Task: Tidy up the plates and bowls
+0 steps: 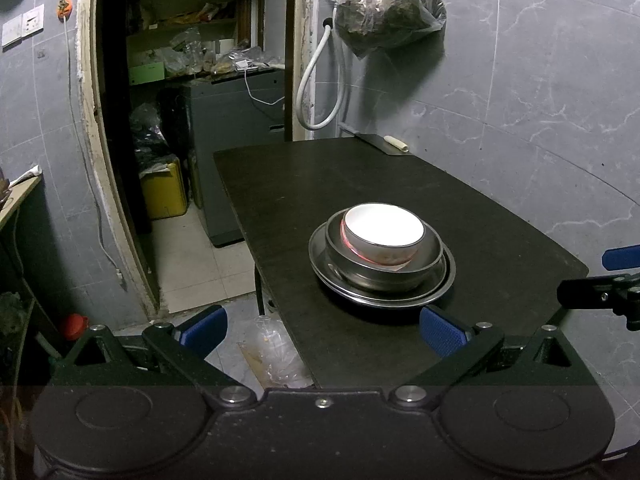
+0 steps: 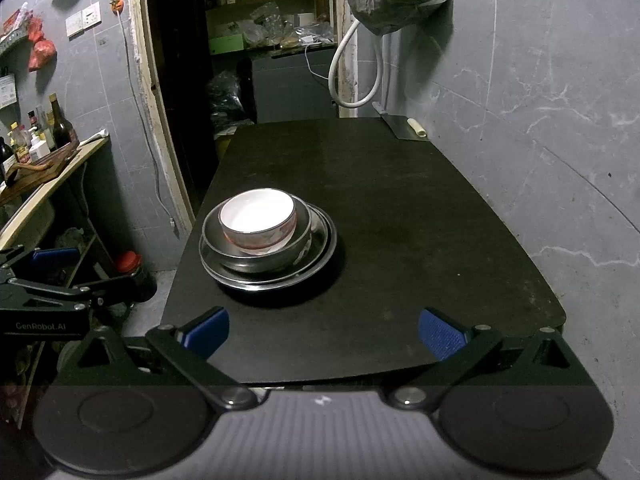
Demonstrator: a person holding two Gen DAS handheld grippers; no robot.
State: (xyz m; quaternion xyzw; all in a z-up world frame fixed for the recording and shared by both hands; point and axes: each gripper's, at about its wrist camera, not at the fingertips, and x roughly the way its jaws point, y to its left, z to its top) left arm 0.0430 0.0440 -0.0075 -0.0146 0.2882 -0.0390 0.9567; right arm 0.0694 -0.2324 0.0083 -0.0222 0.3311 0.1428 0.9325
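Observation:
A white ceramic bowl (image 1: pixel 383 236) (image 2: pixel 258 220) with a red band sits inside a steel bowl (image 1: pixel 430 262) (image 2: pixel 305 236), which rests on a steel plate (image 1: pixel 448 280) (image 2: pixel 324 248). This stack stands on the black table (image 1: pixel 400 176) (image 2: pixel 400 208). My left gripper (image 1: pixel 323 330) is open, short of the stack near the table's front left edge, nothing between its blue pads. My right gripper (image 2: pixel 324 332) is open over the table's near edge, the stack ahead and to its left. Each gripper shows at the edge of the other's view.
A cleaver (image 1: pixel 380 142) (image 2: pixel 402 126) lies at the table's far right corner against the grey wall. A filled plastic bag (image 1: pixel 388 8) and white hose (image 1: pixel 316 80) hang above. A doorway with cluttered shelves (image 1: pixel 192 60) opens at left; bottles stand on a side counter (image 2: pixel 36 148).

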